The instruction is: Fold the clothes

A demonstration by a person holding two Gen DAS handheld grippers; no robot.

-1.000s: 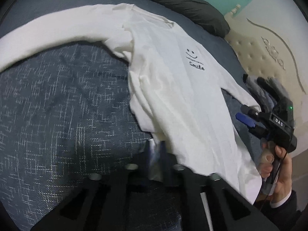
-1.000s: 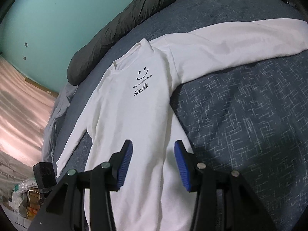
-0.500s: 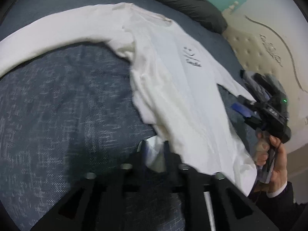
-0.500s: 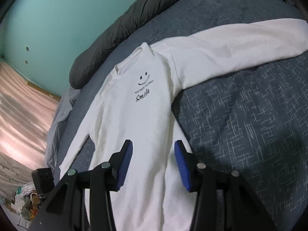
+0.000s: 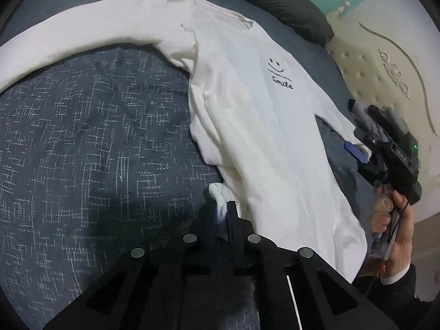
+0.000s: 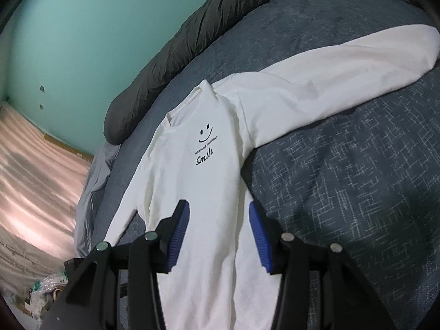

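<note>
A white long-sleeved shirt [image 6: 209,192] is spread face up on a bed [image 6: 343,192] covered by a dark blue cover with a pale crosshatch pattern; one sleeve [image 6: 343,77] is stretched out sideways across the cover. A smiley face and the word "Smile" are printed on the chest. A dark grey rolled duvet [image 6: 192,38] is laid along the far edge of the bed, against a teal wall [image 6: 82,27]. A cream padded headboard [image 5: 385,82] with carved scrollwork is seen in the left wrist view (pale wooden flooring [image 6: 33,178] appears beside the bed in the right one). The left tongs [image 5: 223,214] have just been closing and are clamped on a bunch of the shirt's side edge. The right tongs [image 6: 218,236] are held apart above the lower body of the shirt, nothing pressed between them.
</note>
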